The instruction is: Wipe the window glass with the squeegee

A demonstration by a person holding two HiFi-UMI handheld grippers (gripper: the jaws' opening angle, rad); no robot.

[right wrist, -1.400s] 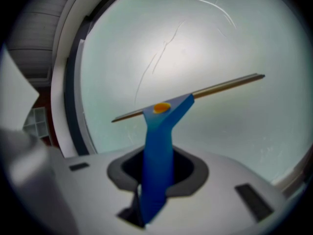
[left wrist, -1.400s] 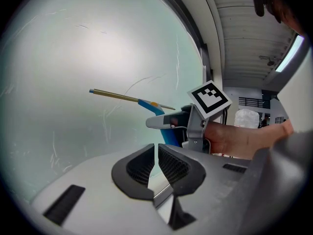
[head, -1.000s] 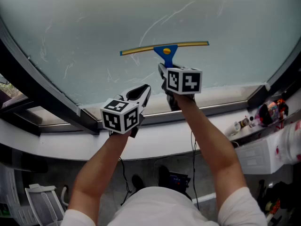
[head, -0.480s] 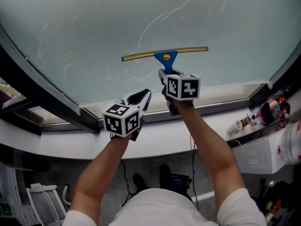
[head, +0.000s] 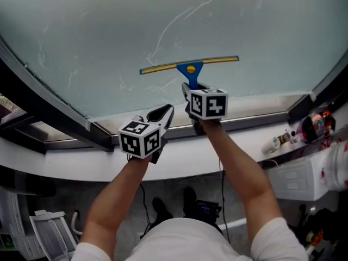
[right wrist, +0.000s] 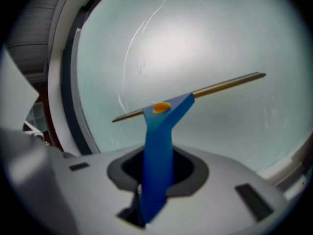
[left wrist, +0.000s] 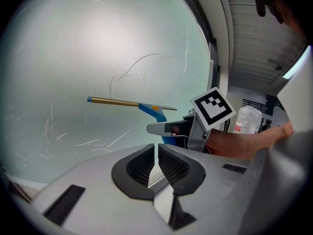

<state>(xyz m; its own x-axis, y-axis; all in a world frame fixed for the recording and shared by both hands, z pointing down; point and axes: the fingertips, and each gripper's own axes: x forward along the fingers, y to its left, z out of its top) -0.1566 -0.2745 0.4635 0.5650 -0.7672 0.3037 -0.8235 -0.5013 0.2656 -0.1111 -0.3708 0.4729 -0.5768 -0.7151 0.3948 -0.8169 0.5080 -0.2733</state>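
Note:
The squeegee [head: 190, 68] has a blue handle, an orange button and a long brass-coloured blade; the blade lies level against the window glass [head: 163, 20]. My right gripper [head: 191, 88] is shut on the blue handle [right wrist: 157, 165], low on the pane. The squeegee [left wrist: 132, 103] also shows in the left gripper view, off to the right of the jaws. My left gripper [head: 165, 113] hangs lower left of the right one, near the sill, its jaws shut with nothing between them [left wrist: 157, 164]. Thin wet streaks [head: 179, 20] curve across the glass.
A dark window frame [head: 49, 110] slants down the left; a white sill [head: 179, 162] runs under the pane. Bottles and clutter [head: 312, 129] sit at the right end of the sill. A dark frame corner [head: 302, 107] closes the pane's lower right.
My right gripper has drawn the squeegee down the glass, closer to the sill. The left gripper has stayed about where it was.

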